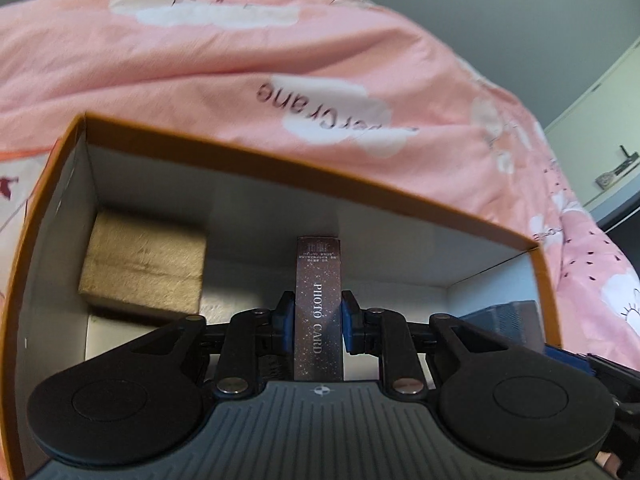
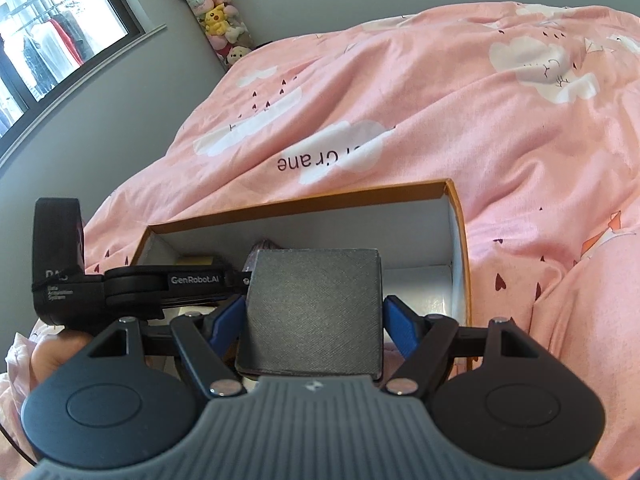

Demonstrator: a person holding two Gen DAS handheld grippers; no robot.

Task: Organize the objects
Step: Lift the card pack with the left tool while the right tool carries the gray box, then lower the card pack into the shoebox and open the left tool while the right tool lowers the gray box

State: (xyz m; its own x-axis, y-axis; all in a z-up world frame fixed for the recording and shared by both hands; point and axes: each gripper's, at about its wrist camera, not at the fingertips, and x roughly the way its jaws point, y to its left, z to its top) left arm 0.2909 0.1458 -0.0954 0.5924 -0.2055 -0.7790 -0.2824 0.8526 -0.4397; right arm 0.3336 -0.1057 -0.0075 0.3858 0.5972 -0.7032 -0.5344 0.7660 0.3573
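Observation:
An open orange-rimmed cardboard box (image 1: 280,168) with white inner walls lies on the bed. My left gripper (image 1: 318,312) is shut on a narrow dark "PHOTO CARD" box (image 1: 318,280) and holds it upright inside the cardboard box. A tan block (image 1: 144,260) lies in the box's left far corner. My right gripper (image 2: 314,312) is shut on a dark grey textured square box (image 2: 316,304), held over the cardboard box (image 2: 304,204). The left gripper's body (image 2: 132,284) shows at the left in the right wrist view. The grey box's edge shows at the right in the left wrist view (image 1: 504,316).
A pink duvet (image 2: 440,112) with white clouds surrounds the box. A window (image 2: 48,32) and a tube of plush toys (image 2: 216,12) stand at the far left wall. A white cabinet (image 1: 612,152) is at the far right.

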